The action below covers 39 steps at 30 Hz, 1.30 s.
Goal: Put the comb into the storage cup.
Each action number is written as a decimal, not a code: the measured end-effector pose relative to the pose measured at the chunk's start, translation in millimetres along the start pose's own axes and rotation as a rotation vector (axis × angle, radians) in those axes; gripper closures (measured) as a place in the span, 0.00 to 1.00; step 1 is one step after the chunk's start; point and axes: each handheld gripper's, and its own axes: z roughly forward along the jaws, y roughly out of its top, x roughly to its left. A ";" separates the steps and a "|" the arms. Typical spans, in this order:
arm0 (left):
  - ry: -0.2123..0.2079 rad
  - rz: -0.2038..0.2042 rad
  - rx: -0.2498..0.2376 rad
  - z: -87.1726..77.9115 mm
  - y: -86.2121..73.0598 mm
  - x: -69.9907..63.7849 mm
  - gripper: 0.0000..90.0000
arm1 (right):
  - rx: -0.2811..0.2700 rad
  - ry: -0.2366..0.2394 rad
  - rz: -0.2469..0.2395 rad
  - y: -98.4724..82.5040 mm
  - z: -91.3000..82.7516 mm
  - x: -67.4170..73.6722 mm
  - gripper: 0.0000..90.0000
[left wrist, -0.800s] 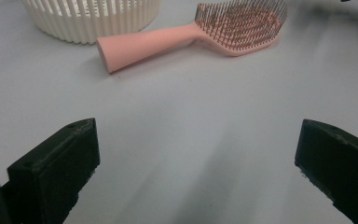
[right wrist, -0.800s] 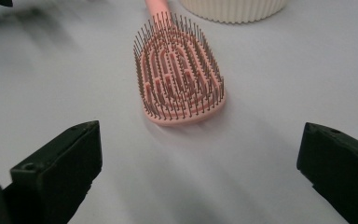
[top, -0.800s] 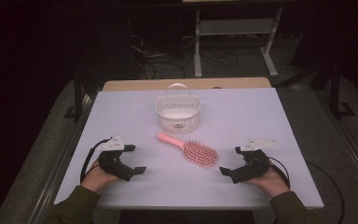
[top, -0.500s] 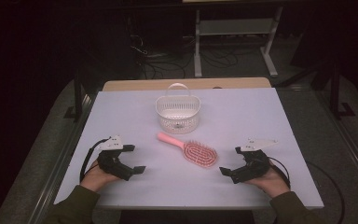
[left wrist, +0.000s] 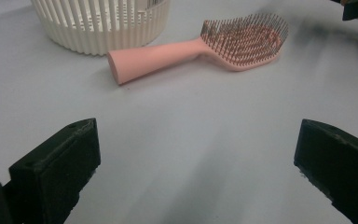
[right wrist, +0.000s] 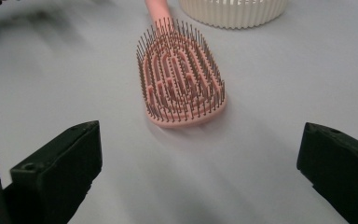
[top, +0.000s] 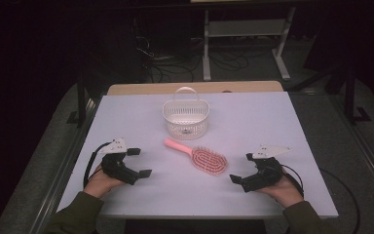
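A pink hairbrush [top: 198,155] lies bristles-up in the middle of the white table [top: 282,122], its handle pointing toward a white slatted basket [top: 186,117] just behind it. My left gripper [top: 139,162] rests on the table left of the brush, open, with nothing between its jaws. My right gripper [top: 242,168] rests to the right of the brush head, also open and holding nothing. The left gripper view has the brush [left wrist: 205,46] lying ahead with the basket [left wrist: 100,21] behind its handle. In the right gripper view the brush head [right wrist: 179,79] lies close in front of the jaws.
The basket [right wrist: 233,11] stands empty with its handle raised. Beyond the table's far edge a wooden board [top: 195,87] shows, and past it dark floor with cables and a metal stand [top: 243,34].
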 end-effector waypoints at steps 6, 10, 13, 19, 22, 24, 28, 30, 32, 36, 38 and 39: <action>0.007 0.013 0.005 2.0 3.8 0.0 0.00 | 0.008 0.006 -0.004 -0.1 1.2 0.1 0.00; 0.006 0.016 0.005 3.0 6.0 0.7 0.02 | 0.005 0.007 0.000 -0.2 0.7 -0.1 0.00; 0.010 0.019 0.005 3.3 7.3 0.8 0.05 | 0.004 0.004 0.001 -0.5 0.6 -0.5 0.00; 0.008 0.014 0.011 4.2 8.6 1.9 0.07 | 0.009 0.005 -0.004 -0.8 2.1 0.0 0.00; 0.005 0.017 0.010 4.6 9.9 1.1 0.10 | 0.006 0.004 -0.003 -0.5 1.8 0.0 0.00; 0.006 0.020 0.008 4.9 10.3 0.9 0.12 | 0.004 0.003 -0.003 -0.5 1.3 -0.2 0.00; 0.000 0.013 0.005 6.1 10.7 2.0 0.15 | 0.007 0.003 -0.003 -0.7 1.7 0.1 0.00; 0.000 0.012 0.002 6.2 10.9 2.4 0.16 | 0.007 0.003 -0.005 -0.7 2.1 0.2 0.00; 0.002 0.007 -0.007 6.2 11.9 3.8 0.16 | 0.007 0.003 -0.004 -0.6 2.3 0.1 0.00; 0.008 -0.002 -0.011 5.7 13.0 4.7 0.19 | 0.006 0.003 -0.003 -0.5 2.2 -0.2 0.00; 0.008 -0.008 -0.015 5.7 13.8 5.1 0.20 | 0.008 0.004 -0.004 -0.6 2.5 0.1 0.00; 0.008 -0.009 -0.018 6.0 14.2 5.2 0.21 | 0.010 0.004 -0.005 -0.6 2.5 0.3 0.00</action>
